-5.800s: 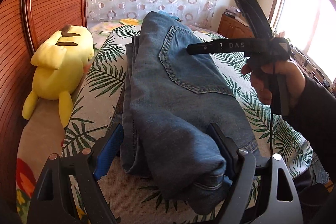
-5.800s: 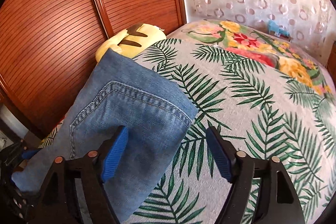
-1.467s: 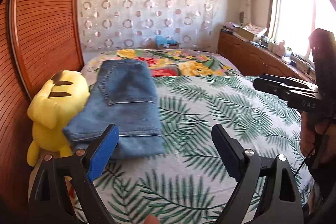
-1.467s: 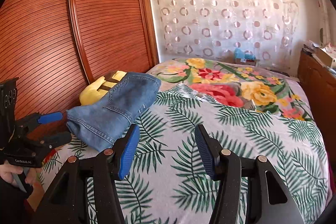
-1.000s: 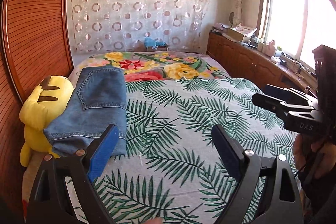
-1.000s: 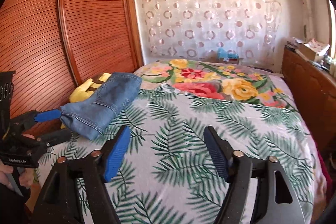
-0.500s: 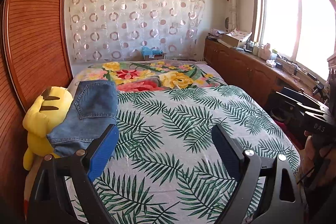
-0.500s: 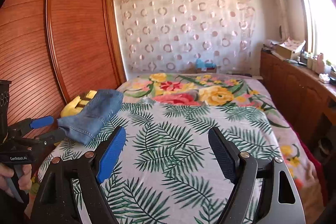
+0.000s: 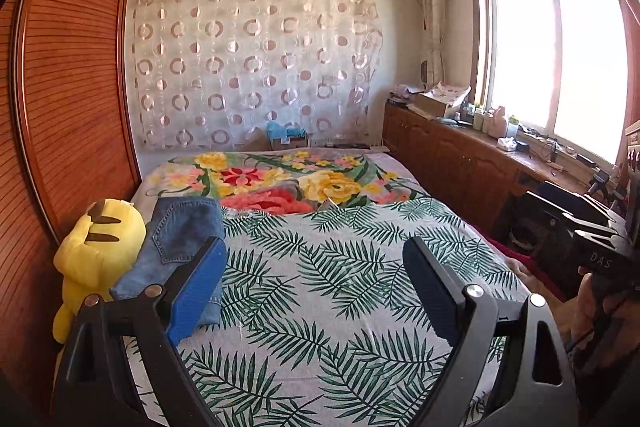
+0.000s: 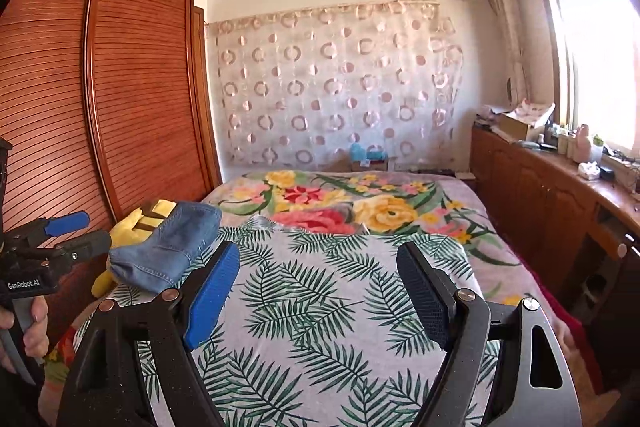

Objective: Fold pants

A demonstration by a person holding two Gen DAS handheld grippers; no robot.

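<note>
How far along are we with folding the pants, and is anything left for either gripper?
Done: the blue denim pants lie folded in a compact stack on the palm-leaf bedspread, against the yellow plush toy. In hand: nothing; the left gripper and right gripper both have open jaws with only bedspread between them. Left: no fold appears outstanding; at most, squaring up the stack.

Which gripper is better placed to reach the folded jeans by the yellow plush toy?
Left. The folded jeans lie just past the open left gripper beside its blue pad; from the open right gripper they sit farther off to the side.
</note>
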